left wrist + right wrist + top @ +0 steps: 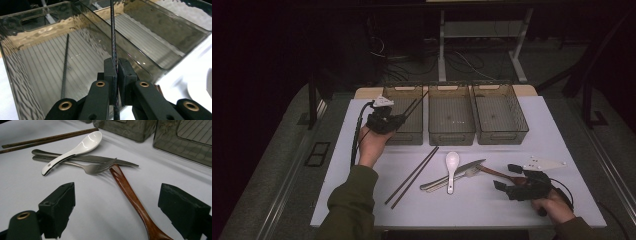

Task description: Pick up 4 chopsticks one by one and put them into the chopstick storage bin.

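Fingers of the left gripper [117,72] pinch 1 chopstick [113,37], its length running out over the left bin [15,82]; right gripper [117,217] gapes by the table's near right corner.

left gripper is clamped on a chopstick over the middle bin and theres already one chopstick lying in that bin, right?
Not quite: it is the left bin, not the middle one. The high view shows the left gripper over it. The rest stands: its jaws are shut on a chopstick, and another chopstick lies in that bin.
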Action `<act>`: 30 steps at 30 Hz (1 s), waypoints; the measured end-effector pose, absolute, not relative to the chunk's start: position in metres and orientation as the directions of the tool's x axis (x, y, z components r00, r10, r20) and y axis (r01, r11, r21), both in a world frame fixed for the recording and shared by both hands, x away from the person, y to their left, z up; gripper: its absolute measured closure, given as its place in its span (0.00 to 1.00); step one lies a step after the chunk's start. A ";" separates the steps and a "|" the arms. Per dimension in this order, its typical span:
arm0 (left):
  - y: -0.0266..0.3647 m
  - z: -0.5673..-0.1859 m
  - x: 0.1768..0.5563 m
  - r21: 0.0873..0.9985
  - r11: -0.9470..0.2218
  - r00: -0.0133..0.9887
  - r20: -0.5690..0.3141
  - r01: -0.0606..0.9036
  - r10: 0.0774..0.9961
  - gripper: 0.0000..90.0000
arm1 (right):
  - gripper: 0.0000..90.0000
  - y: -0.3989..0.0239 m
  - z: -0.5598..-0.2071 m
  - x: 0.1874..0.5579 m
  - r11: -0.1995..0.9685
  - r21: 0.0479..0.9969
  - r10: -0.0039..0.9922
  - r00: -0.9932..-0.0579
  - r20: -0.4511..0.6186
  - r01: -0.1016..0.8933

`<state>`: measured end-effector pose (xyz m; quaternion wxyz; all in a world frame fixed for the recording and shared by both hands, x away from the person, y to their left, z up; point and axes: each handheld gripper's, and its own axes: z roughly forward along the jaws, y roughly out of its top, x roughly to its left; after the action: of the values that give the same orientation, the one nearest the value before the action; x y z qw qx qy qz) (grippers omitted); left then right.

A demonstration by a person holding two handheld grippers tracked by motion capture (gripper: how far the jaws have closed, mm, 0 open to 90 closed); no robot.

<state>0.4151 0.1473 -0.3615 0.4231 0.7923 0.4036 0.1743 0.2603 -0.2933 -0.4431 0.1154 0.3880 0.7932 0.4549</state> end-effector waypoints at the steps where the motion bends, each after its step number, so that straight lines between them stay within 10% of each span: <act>1: 0.147 -0.361 0.419 0.809 -0.319 0.611 -0.062 0.494 0.789 0.94 | 0.15 -0.293 -0.443 0.260 0.285 0.811 0.720 -0.672 0.170 0.511; 30: 0.149 -0.377 0.482 0.745 -0.356 0.550 -0.017 0.563 0.835 0.94 | 0.15 -0.294 -0.442 0.259 0.283 0.813 0.713 -0.679 0.177 0.509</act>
<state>0.4824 0.1488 -0.3768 0.3633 0.8020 0.4358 0.1866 0.2593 -0.2939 -0.4424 0.1111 0.3850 0.7933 0.4583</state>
